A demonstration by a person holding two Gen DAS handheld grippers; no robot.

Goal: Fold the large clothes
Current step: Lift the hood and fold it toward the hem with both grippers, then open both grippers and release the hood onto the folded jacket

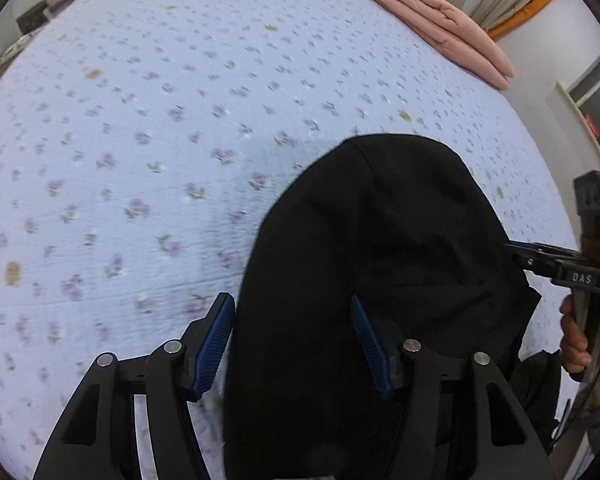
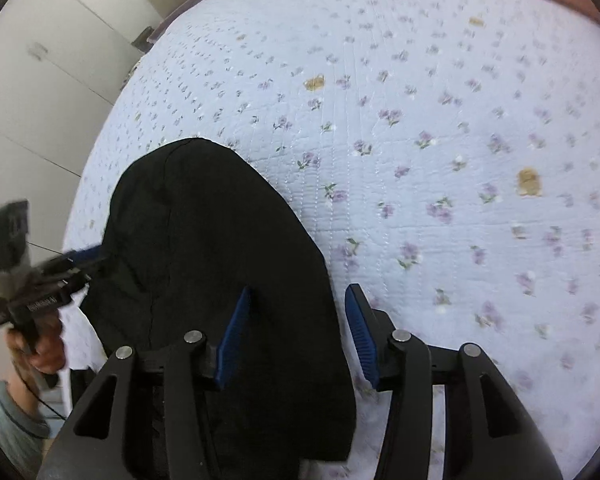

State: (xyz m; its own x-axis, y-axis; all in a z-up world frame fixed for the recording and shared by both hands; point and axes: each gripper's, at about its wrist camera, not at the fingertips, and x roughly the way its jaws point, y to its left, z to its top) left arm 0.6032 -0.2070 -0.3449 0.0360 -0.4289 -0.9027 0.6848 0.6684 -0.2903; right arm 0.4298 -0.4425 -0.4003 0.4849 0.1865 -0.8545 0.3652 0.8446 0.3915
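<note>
One black garment (image 1: 380, 280) lies on the bed (image 1: 140, 160) at its near edge, with one folded pink quilt (image 1: 440, 24) at 1 o'clock. The left claw (image 1: 292, 344) is spread wide over the garment's 9 o'clock edge, one blue pad against the cloth. The right claw (image 2: 296, 336) is likewise spread across the 3 o'clock edge, its body marked "DAS"; neither pinches anything.
</note>
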